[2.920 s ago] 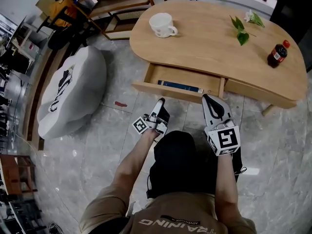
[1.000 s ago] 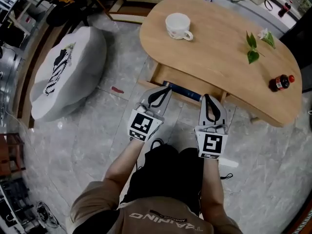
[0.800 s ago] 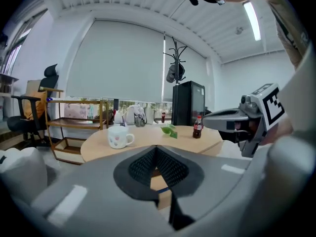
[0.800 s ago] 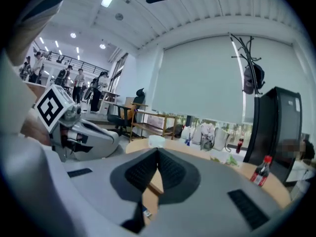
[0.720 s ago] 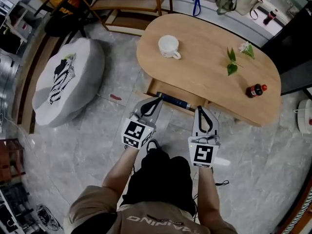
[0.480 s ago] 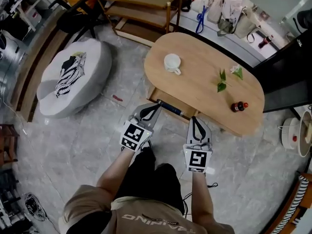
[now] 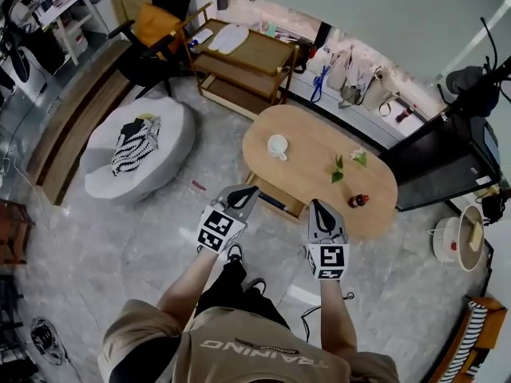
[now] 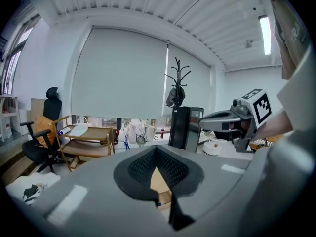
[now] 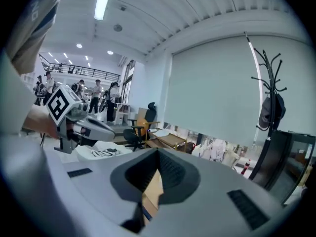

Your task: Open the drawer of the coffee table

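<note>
Left hand-held gripper (image 7: 249, 190) and right hand-held gripper (image 7: 317, 207): jaws pinched together, nothing between them, held side by side over the floor. Just beyond, the drawer (image 7: 279, 206) stands pulled out from the oval worktop (image 7: 307, 154). White cup (image 7: 277, 146) and small bottle (image 7: 358, 201) sit on top.

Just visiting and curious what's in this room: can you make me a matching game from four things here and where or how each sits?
1 cup
2 bottle
3 drawer
4 striped cloth

A lying on the grey floor cushion
B pulled out of the coffee table
C red-capped, by the table's near edge
D white, toward the table's left end in the head view

Pairs: 1-D, 2-C, 3-B, 4-A
</note>
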Demonstrator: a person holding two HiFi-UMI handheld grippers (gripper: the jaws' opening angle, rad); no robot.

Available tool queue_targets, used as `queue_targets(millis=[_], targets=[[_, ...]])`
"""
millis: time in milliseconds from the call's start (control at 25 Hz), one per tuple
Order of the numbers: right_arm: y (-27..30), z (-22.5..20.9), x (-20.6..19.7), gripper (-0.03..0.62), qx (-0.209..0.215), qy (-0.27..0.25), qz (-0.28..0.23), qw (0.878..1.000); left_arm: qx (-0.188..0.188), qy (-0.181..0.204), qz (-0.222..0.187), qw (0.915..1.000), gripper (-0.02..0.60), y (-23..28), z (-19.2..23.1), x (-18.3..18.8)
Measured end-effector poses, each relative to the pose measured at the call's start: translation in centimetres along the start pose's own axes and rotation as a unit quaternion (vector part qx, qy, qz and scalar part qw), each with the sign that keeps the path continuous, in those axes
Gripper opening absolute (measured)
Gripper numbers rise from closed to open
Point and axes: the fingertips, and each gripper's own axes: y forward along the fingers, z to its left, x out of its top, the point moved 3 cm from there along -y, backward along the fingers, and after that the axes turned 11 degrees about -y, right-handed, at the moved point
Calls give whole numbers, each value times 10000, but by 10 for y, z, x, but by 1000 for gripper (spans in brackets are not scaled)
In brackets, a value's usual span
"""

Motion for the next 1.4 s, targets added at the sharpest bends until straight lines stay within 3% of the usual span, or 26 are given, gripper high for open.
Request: queue_targets(millis=[160, 520, 880, 1400], targets=[[-25, -22, 34, 3, -251, 202, -53, 9995, -73, -129, -213, 9997, 6, -18, -11, 37], [-44, -16, 64, 3, -394, 847, -306, 9952, -345, 189, -505, 9979, 6, -33, -11, 104], [-44, -34, 84, 3, -770, 804, -616, 9919, -705, 440, -552, 9950, 6, -14, -15, 118], [-45, -66, 99, 3, -604, 478, -805, 9938, -484, 614, -758, 9941, 6, -1, -35, 146]])
